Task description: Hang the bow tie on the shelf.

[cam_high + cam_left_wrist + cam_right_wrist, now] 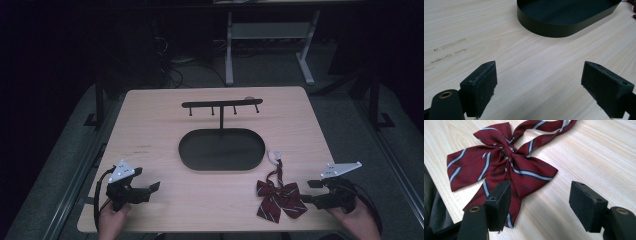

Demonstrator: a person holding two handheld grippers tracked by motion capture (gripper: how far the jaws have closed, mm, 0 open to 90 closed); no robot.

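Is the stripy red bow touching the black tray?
Apart. In the high view, bare wood shows between the bow and the tray; the bow lies nearer the right gripper.

One bow tie (278, 198), one black oval tray (221, 149), one hook rack (221, 105), two hand-held grippers.

Bare table (150, 135) left — tray (221, 150) and rack (221, 105) block centre.
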